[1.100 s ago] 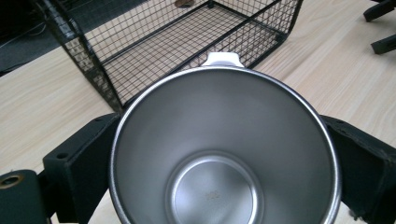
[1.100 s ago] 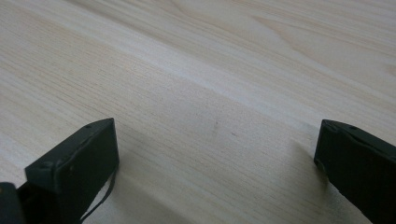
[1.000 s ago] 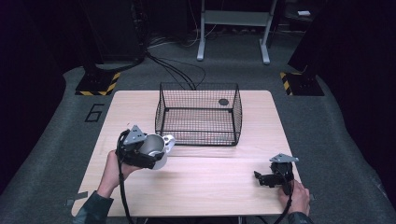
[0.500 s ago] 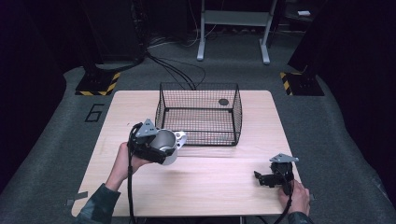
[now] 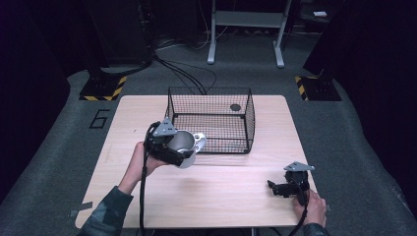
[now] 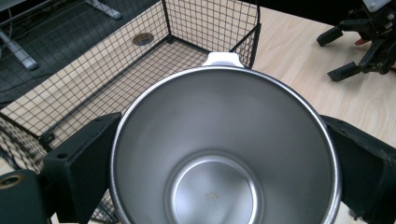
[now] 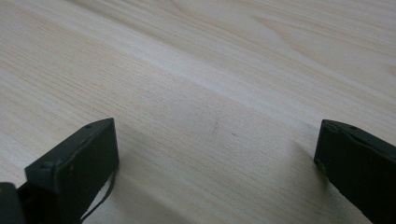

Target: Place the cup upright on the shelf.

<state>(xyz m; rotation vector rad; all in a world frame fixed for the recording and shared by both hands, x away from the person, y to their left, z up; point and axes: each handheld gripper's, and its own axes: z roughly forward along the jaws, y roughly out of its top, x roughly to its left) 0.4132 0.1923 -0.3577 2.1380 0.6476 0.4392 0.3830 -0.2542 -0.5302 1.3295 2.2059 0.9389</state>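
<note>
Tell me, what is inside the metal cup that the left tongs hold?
Nothing: the metal cup held by the left tongs shows a bare shiny wall and bottom. The table part under it is covered. The wire basket lies beyond.

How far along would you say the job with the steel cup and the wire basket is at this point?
Done: the left hand-held gripper is shut on the steel cup and holds it above the table, beside the wire basket. In hand: carrying it at the basket's front left corner. Left: probably setting it inside. The right hand-held gripper rests open on the table.
</note>
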